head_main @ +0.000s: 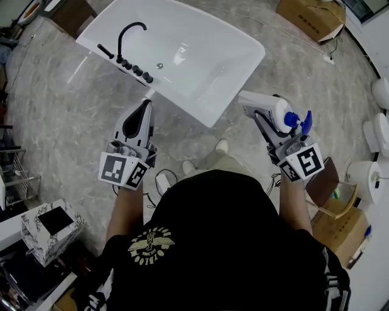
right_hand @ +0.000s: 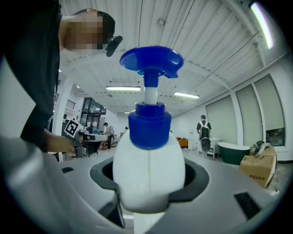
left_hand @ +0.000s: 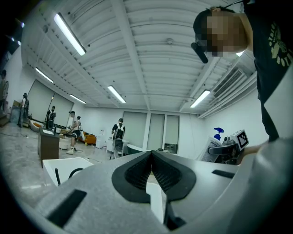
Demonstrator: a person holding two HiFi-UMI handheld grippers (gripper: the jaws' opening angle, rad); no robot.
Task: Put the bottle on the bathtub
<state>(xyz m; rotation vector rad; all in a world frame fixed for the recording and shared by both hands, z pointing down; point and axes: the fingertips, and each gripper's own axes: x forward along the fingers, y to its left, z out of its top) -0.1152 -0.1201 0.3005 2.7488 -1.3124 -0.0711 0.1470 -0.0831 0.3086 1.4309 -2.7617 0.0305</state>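
Note:
A white pump bottle (head_main: 267, 109) with a blue pump head (head_main: 301, 120) lies sideways in my right gripper (head_main: 262, 115), which is shut on its body. In the right gripper view the bottle (right_hand: 149, 169) fills the middle, blue cap up, pinched between both dark pads. It hangs above the floor to the right of the white bathtub (head_main: 209, 73). A black faucet (head_main: 124, 37) stands on the tub's left rim. My left gripper (head_main: 146, 103) is shut with nothing in it, its tip just short of the tub's near corner. In the left gripper view the jaws (left_hand: 152, 157) meet.
Cardboard boxes (head_main: 311, 17) lie beyond the tub at the far right. White toilets (head_main: 364, 179) and a box (head_main: 340, 228) stand along the right. A patterned box (head_main: 50, 231) sits at lower left. People (left_hand: 119, 132) stand far off in the hall.

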